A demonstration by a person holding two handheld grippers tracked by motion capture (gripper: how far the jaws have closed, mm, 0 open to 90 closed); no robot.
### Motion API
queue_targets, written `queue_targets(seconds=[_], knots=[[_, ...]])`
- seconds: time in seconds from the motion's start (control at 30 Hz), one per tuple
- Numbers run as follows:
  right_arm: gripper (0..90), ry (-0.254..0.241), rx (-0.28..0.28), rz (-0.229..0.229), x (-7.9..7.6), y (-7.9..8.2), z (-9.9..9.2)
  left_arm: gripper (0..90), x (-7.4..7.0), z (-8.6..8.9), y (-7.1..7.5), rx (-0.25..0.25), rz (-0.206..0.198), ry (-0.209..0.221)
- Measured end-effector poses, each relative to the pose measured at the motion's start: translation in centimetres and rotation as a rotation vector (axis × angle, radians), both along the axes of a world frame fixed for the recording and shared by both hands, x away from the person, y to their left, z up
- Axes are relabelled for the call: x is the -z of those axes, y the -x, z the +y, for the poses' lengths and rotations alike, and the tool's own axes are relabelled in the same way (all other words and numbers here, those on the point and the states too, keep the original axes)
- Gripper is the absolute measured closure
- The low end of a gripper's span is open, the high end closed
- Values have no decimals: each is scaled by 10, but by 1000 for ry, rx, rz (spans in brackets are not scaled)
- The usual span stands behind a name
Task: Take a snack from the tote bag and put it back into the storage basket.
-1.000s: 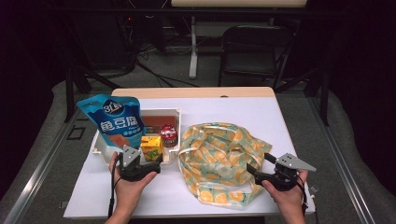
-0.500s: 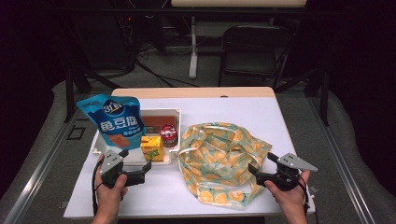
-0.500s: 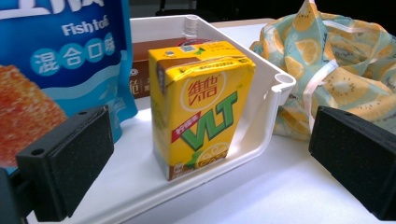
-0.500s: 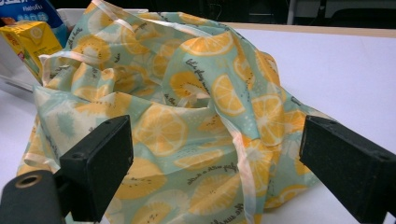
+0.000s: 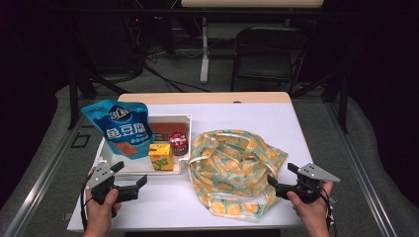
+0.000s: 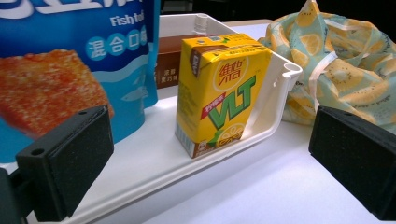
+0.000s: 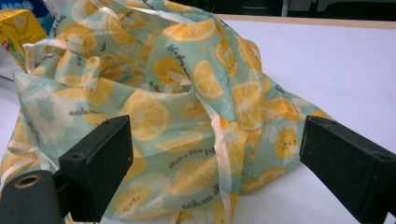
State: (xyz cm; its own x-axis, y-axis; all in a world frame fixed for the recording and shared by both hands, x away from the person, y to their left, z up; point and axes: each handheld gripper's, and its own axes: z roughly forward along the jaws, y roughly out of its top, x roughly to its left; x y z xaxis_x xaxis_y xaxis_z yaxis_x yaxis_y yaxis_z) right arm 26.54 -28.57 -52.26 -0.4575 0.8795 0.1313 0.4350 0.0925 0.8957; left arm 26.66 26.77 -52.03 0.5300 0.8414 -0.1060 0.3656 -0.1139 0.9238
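Left gripper (image 5: 132, 178) sits low on the table's near-left side, jaws spread wide with nothing between them, aimed at the yellow juice carton (image 6: 219, 88). Right gripper (image 5: 280, 179) is near the front right, jaws also apart and empty, just short of the lemon-print bag (image 5: 237, 168). The carton stands upright in the near corner of the white tray (image 5: 141, 168). Behind it there's a small red can (image 5: 178, 142), I think, label's too small to read. The blue snack pouch (image 5: 122, 127) leans at the tray's left.
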Motion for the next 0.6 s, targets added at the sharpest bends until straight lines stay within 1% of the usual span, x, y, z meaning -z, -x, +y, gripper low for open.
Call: queue_targets(seconds=[0.03,0.07,0.13,0.2,0.3,0.4,0.5,0.6], knots=[[95,5,-4,2,0,1,-2,1,0,3,1,5,-4,-8],[95,6,-4,2,1,2,-3,1,0,5,3,8,-1,-3],[95,8,0,2,1,3,-7,1,1,10,5,-8,2,3],[95,-5,13,5,2,5,-12,1,2,15,7,-7,7,17],[96,0,21,14,3,5,-17,1,3,19,9,-18,20,15],[96,-7,28,14,3,3,-17,1,5,20,7,-24,26,30],[88,-3,24,11,3,4,-16,1,5,18,7,-20,28,12],[77,-11,17,9,3,3,-16,1,5,17,6,-22,25,13]])
